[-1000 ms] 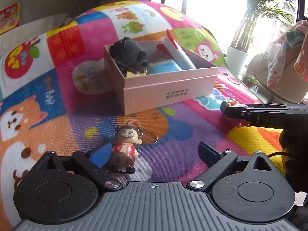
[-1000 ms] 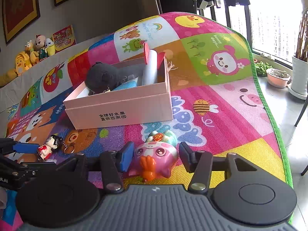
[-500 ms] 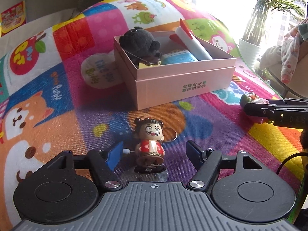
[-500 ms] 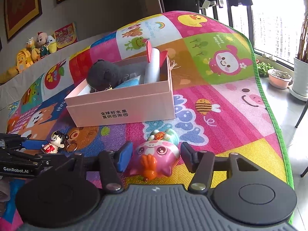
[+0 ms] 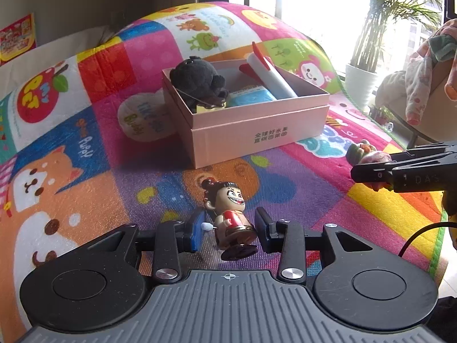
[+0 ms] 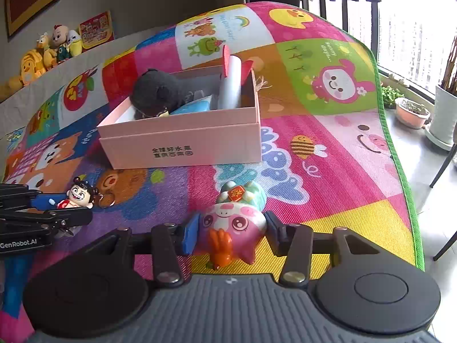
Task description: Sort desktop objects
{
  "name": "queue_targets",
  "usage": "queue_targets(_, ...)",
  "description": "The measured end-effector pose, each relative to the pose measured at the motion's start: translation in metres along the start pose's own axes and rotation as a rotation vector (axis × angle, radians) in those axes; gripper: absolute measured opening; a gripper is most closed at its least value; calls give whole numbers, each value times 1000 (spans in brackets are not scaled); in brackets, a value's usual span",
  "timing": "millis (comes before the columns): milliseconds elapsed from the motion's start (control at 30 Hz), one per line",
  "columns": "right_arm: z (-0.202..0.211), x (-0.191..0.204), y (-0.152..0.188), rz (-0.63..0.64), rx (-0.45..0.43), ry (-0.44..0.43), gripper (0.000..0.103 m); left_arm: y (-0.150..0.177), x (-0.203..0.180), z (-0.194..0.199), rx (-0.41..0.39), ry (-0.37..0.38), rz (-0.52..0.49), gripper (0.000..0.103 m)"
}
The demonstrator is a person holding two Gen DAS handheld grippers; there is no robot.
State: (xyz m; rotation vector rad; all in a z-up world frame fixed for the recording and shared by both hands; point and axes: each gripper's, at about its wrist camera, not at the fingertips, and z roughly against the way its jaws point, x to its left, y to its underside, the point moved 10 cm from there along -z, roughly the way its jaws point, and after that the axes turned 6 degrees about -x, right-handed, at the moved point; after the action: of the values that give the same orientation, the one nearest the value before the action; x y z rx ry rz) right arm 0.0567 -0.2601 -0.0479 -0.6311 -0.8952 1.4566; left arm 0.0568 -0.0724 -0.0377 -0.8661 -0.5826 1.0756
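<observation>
A small grinning doll (image 5: 228, 200) in a red top, with a key ring, stands on the colourful play mat. My left gripper (image 5: 228, 228) is shut on its body. The same doll (image 6: 77, 197) shows at the left of the right wrist view. A pink pig toy (image 6: 234, 220) with an orange tuft lies between the pads of my right gripper (image 6: 230, 233). Its jaws are closing and both pads touch the toy's sides. Behind both stands an open pink box (image 5: 257, 134) holding a black plush (image 5: 197, 83), a white tube and a blue pack.
The play mat (image 6: 328, 148) ends in a green edge at the right, with bare floor beyond. Plant pots (image 6: 411, 111) stand by the window. Plush toys (image 6: 42, 57) line a ledge at the back left. The pink box (image 6: 182, 143) sits mid-mat.
The left jaws have closed from wide apart onto the doll, which now stands centred between them. The right jaws have narrowed against the pig toy. Neither hand has shifted much.
</observation>
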Motion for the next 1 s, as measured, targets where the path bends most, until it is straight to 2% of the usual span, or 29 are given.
queue_targets(133, 26, 7, -8, -2, 33, -73, 47, -8, -8, 22, -50, 23, -30, 41)
queue_targets(233, 53, 6, -30, 1, 6, -97, 47, -25, -17, 44, -121, 42, -66, 41)
queue_targets(367, 98, 6, -75, -6, -85, -145, 47, -56, -26, 60, -219, 47, -137, 41)
queue_targets(467, 129, 10, -111, 19, -180, -160, 47, -84, -27, 53, -270, 32, -170, 41)
queue_targets(600, 152, 21, -142, 80, -281, -150, 47, -131, -19, 21, -321, 44, -124, 42)
queue_targets(667, 152, 27, -151, 104, -299, -148, 47, -150, -13, 2, -348, 43, -74, 50)
queue_targets(700, 150, 29, -153, 111, -300, -147, 47, -156, -10, -9, -342, 44, -54, 66)
queue_targets(733, 146, 31, -155, 117, -297, -144, 47, -158, -6, -17, -333, 39, -36, 72)
queue_targets(800, 136, 33, -156, 128, -279, -131, 47, -152, 4, -24, -318, 26, 1, 75)
queue_targets(833, 131, 34, -155, 137, -268, -122, 47, -145, 8, -23, -313, 30, 13, 81)
queue_targets(900, 123, 34, -151, 154, -245, -112, 47, -125, 15, -20, -295, 19, 16, 88)
queue_targets(1000, 108, 32, -149, 150, -205, -111, 47, -86, 21, -19, -233, -5, -12, 92)
